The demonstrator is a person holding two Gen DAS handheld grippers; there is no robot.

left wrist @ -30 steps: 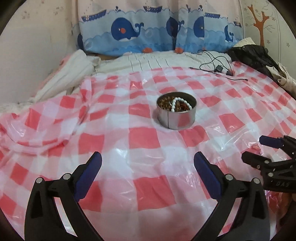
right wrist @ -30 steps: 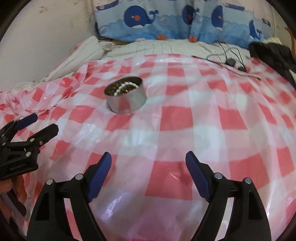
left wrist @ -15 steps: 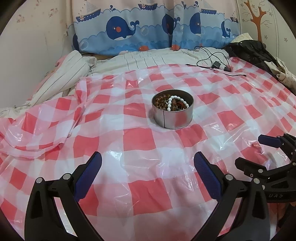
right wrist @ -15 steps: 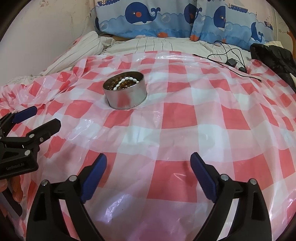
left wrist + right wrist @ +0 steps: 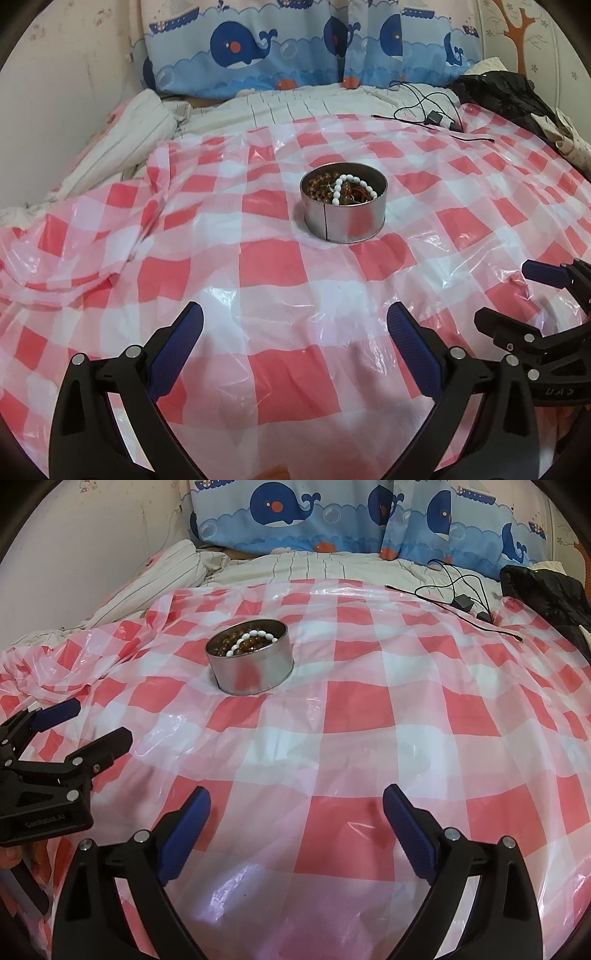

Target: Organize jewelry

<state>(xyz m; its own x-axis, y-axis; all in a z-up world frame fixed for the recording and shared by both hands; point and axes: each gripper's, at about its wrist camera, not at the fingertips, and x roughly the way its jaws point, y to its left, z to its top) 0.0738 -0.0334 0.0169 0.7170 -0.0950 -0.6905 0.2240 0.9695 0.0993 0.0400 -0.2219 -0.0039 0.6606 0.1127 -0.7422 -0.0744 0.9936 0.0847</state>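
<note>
Writing: "GenRobot.AI" on the left gripper body.
Left gripper jaws: spread wide, empty.
Right gripper jaws: opening, nothing between them.
Tin: on the checkered sheet, well ahead of both grippers.
Bracelets: white and brown beads, inside the tin.

A red-and-white checked plastic sheet fills mid-frame, whale-print pillows line the top, and a black cable and dark garment lie upper right.
</note>
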